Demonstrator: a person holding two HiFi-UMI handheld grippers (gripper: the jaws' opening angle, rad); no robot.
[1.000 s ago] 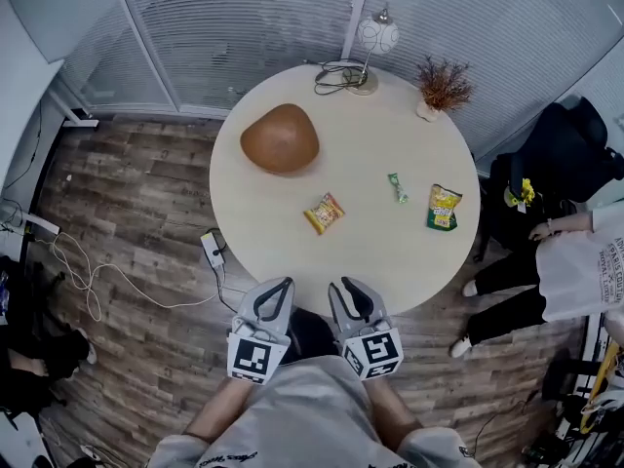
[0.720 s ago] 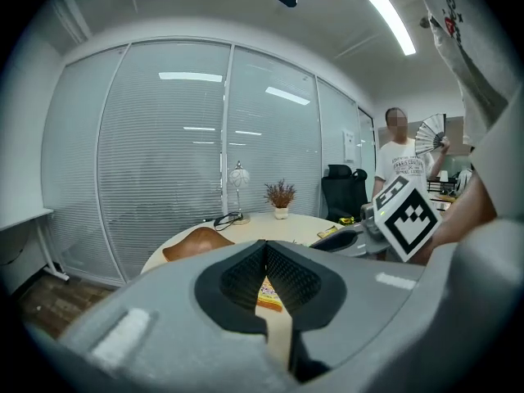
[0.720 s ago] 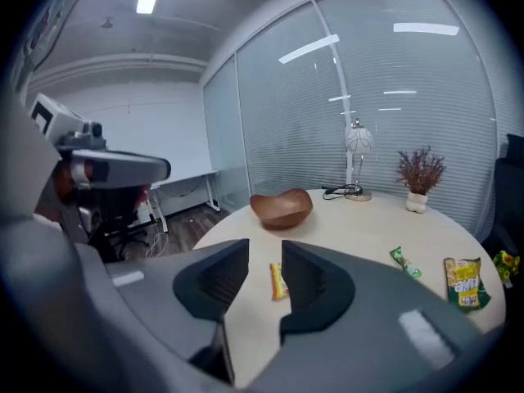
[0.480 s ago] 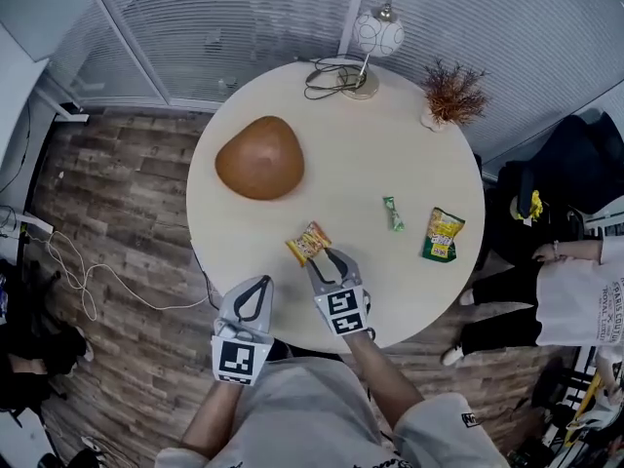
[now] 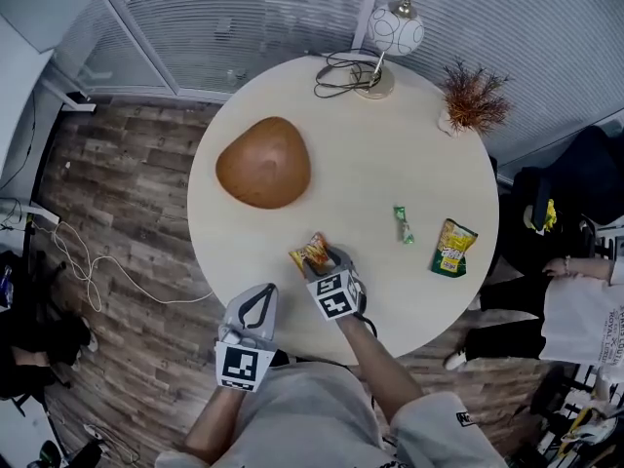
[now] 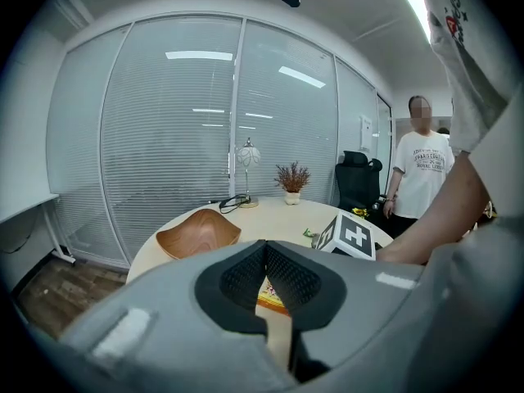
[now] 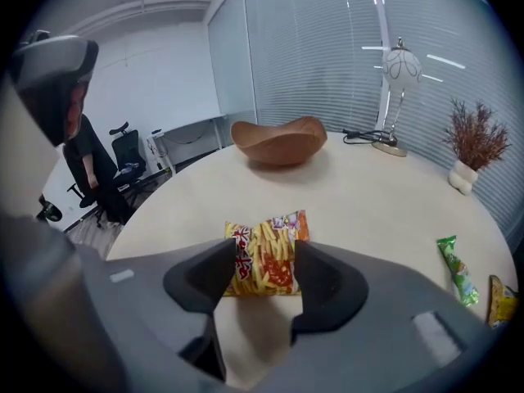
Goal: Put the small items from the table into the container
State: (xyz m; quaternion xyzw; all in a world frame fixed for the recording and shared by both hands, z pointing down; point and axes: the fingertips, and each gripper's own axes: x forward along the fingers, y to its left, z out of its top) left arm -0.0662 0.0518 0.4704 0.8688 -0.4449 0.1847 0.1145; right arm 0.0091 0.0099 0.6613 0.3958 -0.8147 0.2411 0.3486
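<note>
Grey left tool (image 5: 265, 291) and right tool (image 5: 327, 257) carry black-and-white marker cubes (image 5: 242, 367); grey T-shirt (image 5: 312, 419).

Wood floor (image 5: 127, 193), blinds (image 5: 244, 18) (closed).

The bench (image 5: 351, 164) lies bare between the fries packet (image 5: 310, 253) and the wooden bowl (image 5: 263, 162), so the way to the bowl is open. A lamp (image 5: 394, 33), its coiled cable (image 5: 339, 72) and a dried plant (image 5: 474, 97) crowd the far edge; a green sweet (image 5: 402, 224) and a yellow packet (image 5: 453, 249) lie to the right, with bare bench around each.
</note>
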